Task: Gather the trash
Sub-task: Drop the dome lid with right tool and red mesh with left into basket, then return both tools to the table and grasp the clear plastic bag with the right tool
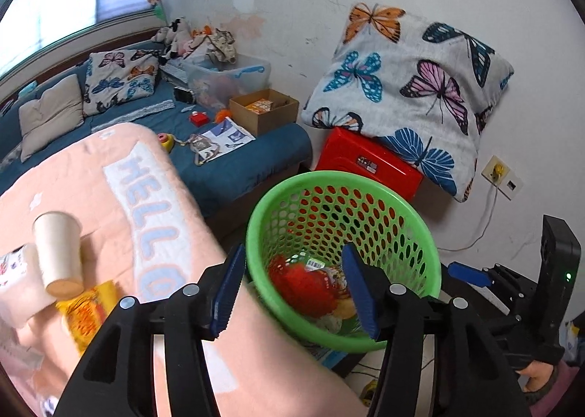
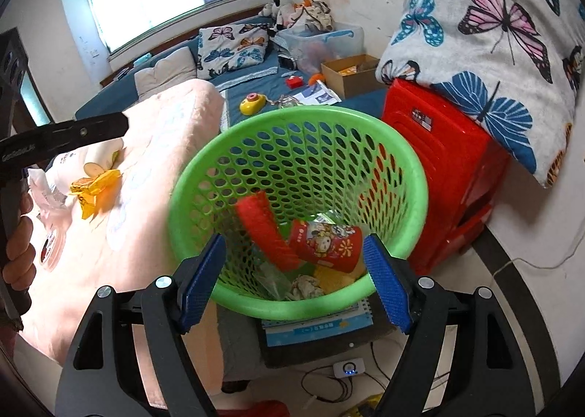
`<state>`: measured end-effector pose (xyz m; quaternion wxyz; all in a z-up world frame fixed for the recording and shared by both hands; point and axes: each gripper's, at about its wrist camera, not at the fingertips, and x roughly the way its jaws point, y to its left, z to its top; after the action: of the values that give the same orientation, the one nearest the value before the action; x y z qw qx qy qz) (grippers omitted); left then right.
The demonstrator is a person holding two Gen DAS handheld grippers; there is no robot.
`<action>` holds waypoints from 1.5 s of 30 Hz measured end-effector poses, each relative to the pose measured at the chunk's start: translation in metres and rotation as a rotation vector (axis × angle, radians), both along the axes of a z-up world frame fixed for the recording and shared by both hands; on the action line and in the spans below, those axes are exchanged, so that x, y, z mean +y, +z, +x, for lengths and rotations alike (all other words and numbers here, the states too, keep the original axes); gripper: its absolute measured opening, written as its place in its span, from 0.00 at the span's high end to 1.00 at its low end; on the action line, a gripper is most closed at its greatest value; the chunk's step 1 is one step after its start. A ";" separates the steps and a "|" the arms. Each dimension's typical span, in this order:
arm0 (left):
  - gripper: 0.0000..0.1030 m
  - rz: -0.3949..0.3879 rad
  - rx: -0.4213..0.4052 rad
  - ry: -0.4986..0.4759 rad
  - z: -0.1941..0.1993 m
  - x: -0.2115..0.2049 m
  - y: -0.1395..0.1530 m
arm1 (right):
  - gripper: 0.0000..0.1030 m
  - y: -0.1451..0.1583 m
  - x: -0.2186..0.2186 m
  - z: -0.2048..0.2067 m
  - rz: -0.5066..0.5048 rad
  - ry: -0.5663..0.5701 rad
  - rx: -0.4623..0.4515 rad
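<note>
At lower centre of both wrist views stands the green basket (image 1: pixel 420 234), already holding a red cup (image 2: pixel 325 245), a red ribbed piece (image 2: pixel 267 230) and crumpled scraps. The left gripper (image 1: pixel 292 292) hangs over the basket's near rim with its jaws apart and nothing between them; the right gripper (image 2: pixel 296 281) is likewise spread wide and empty above the rim. More trash waits at lower left of the left view — a paper cup (image 1: pixel 58 252) lying on its side and a yellow wrapper (image 1: pixel 87 314) on the pink blanket (image 1: pixel 109 175). The sensible next step seems to be the cup: approach it across its body, closing gently so the thin wall does not crumple — then carry it clear of the rim before letting go.
</note>
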<state>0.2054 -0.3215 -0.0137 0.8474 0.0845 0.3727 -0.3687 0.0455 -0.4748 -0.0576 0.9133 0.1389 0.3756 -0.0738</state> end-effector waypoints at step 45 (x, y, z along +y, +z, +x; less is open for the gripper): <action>0.21 -0.015 0.003 0.717 -0.074 0.391 -0.024 | 0.17 0.050 0.288 0.120 -0.029 0.617 -0.085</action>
<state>0.1311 0.0692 -0.0372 0.9230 -0.0583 0.3771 -0.0506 0.1659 -0.1868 -0.0073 0.9094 0.0081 0.3606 0.2073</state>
